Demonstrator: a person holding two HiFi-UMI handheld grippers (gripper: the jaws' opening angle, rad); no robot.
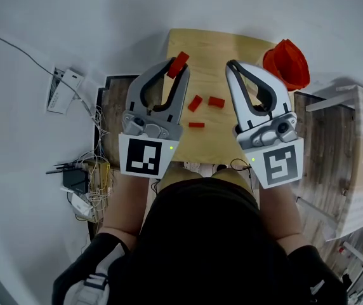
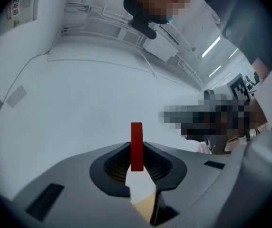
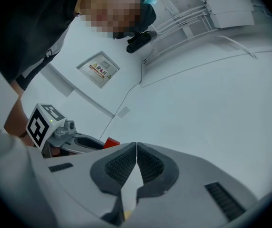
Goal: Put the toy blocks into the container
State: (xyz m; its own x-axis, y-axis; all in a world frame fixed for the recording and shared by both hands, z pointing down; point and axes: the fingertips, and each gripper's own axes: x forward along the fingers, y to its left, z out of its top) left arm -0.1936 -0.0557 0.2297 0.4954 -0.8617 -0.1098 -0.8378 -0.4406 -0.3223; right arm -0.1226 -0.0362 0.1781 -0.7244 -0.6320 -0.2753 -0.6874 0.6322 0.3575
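Off the bench's left edge, a tangle of cables point(image 1: 87, 170) and a white power strip point(image 1: 63, 89) lie on the floor.

Over the left part of the light wooden bench point(image 1: 213, 48), the left hand-held gripper point(image 1: 178, 67) is held up in the air. Its jaws are clamped on a red toy block point(image 1: 180, 61). In the left gripper view the block stands upright between the ribbed pads, pressed from both sides, and its upper end sticks out past the tips. That view looks out at a pale wall rather than down at the bench.

Toward the middle of the bench, between the two grippers as the head view shows them, three loose red blocks lie flat on the wood. Two of them are near each other: a tilted one point(image 1: 195, 103) and one just to its right point(image 1: 216, 101). The third, a thinner one point(image 1: 196, 124), lies closer to the near edge. None of them touches another.

Over the right part of the bench, the right hand-held gripper point(image 1: 232, 64) has its jaws together. Its own view shows the pads meeting with nothing between them.

At the far right corner of the bench is the red container point(image 1: 287, 63), well apart from the loose blocks. Whether it rests fully on the wood I cannot tell.

Beyond the right edge stands a pale wooden crate point(image 1: 359, 151).
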